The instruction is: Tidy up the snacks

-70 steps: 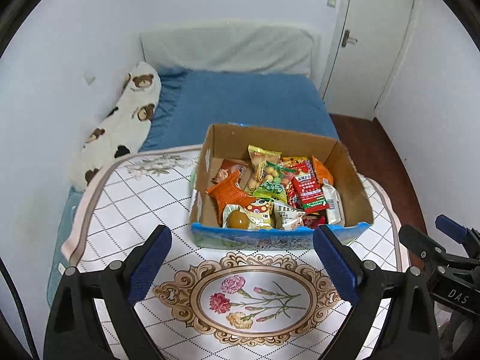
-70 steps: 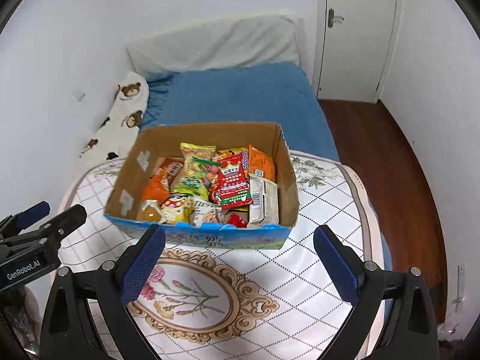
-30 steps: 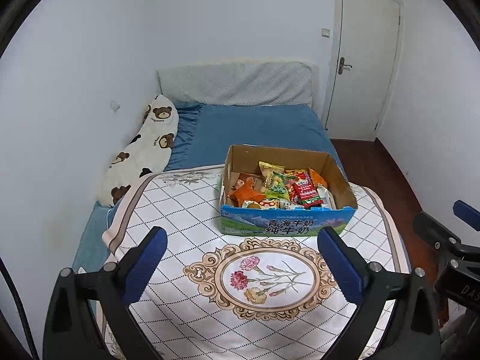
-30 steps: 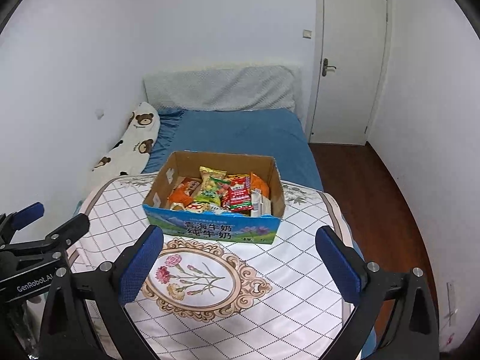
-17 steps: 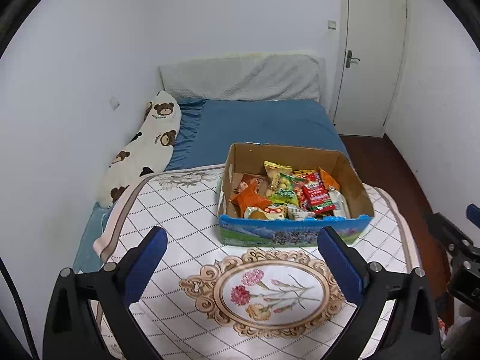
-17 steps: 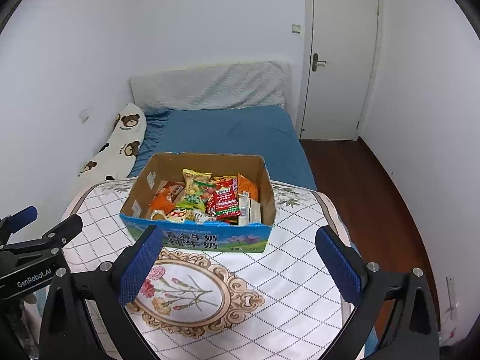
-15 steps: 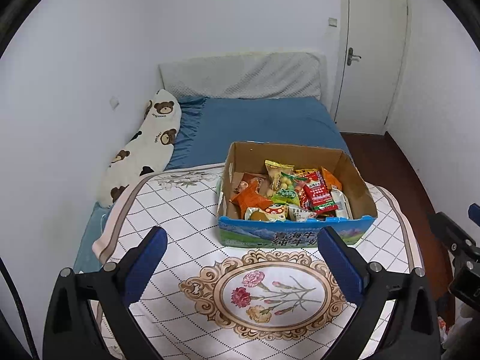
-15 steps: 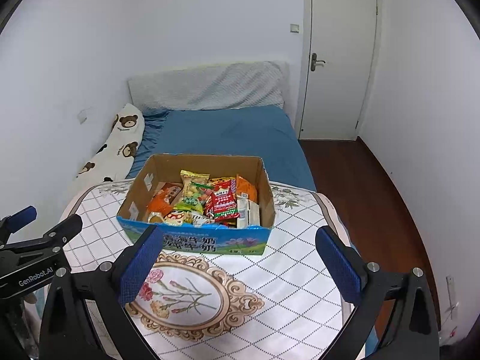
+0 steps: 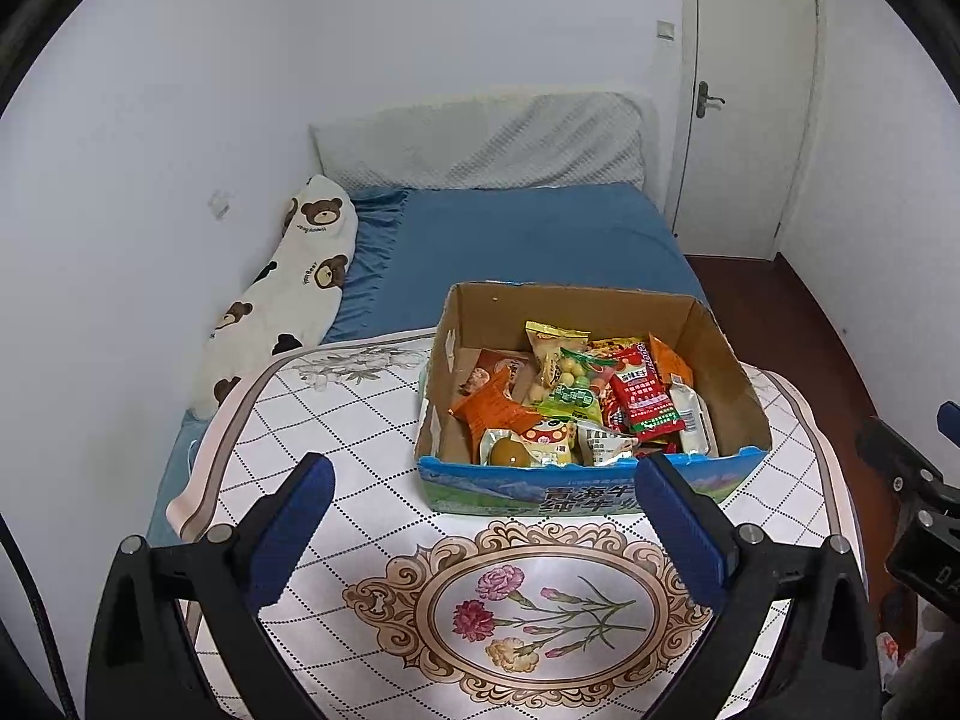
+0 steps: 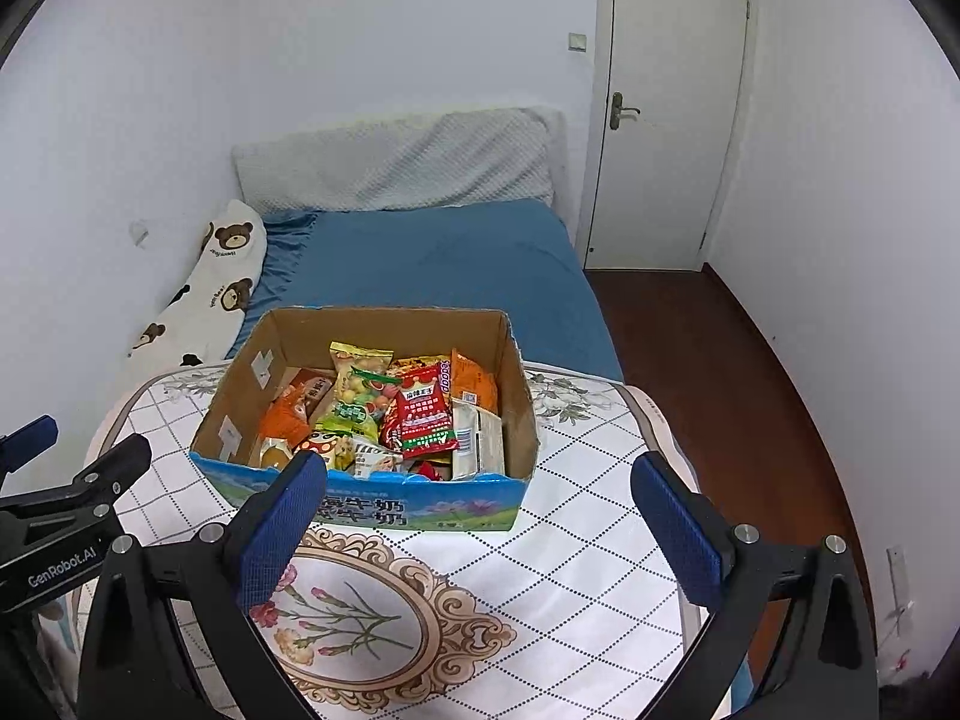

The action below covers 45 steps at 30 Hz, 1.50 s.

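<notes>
Left gripper [image 9: 483,516]: jaws wide, nothing held, above tablecloth [image 9: 360,420]. Right gripper [image 10: 480,516]: same, wide, nothing held. Cardboard box [image 9: 729,372] just beyond both, on cloth, open-topped, w/ blue printed front. Snacks [image 9: 576,402] piled inside, mixed packets: red packet [image 10: 423,414] on top, orange packet [image 9: 495,408] at left. Bed [image 10: 444,258] behind box; bear-print pillow [image 9: 294,288] along wall; door [image 10: 666,108] shut.

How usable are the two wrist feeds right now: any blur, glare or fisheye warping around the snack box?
Left wrist view: sharp, evenly lit; the box reads clearly, the door bows with fisheye bend, corners black. Right wrist view: equally crisp, mild glare on the tablecloth beside the box, wrappers legible. Left gripper and right gripper both open.
</notes>
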Available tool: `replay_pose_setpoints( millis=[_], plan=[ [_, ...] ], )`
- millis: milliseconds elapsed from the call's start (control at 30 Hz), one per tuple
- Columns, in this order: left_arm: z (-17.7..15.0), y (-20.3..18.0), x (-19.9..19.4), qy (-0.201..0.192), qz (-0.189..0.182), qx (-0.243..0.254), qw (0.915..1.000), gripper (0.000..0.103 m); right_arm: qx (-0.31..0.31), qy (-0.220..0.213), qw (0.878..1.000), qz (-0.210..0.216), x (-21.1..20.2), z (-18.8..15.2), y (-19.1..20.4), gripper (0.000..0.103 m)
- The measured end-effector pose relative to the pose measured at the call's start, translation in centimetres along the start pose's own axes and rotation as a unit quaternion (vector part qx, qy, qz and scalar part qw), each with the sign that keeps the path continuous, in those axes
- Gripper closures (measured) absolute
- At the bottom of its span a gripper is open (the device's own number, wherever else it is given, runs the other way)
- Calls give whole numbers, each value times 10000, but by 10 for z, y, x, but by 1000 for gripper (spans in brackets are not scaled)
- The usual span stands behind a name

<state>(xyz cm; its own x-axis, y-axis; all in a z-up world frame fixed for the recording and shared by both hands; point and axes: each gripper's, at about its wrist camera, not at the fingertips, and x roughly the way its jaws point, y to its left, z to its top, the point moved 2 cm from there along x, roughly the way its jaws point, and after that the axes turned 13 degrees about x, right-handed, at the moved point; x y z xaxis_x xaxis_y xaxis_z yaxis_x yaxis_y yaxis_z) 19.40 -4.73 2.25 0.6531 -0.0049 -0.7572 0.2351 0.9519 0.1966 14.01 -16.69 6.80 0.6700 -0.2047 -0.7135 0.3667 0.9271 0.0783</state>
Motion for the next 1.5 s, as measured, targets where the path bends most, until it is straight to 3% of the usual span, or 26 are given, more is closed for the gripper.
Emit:
replay_pose_setpoints(
  millis=[1500],
  plan=[
    [4,-7,-5,-83,-67,47,9999,0,-44,-90,9999,31,-4,6,-2,0]
  ],
)
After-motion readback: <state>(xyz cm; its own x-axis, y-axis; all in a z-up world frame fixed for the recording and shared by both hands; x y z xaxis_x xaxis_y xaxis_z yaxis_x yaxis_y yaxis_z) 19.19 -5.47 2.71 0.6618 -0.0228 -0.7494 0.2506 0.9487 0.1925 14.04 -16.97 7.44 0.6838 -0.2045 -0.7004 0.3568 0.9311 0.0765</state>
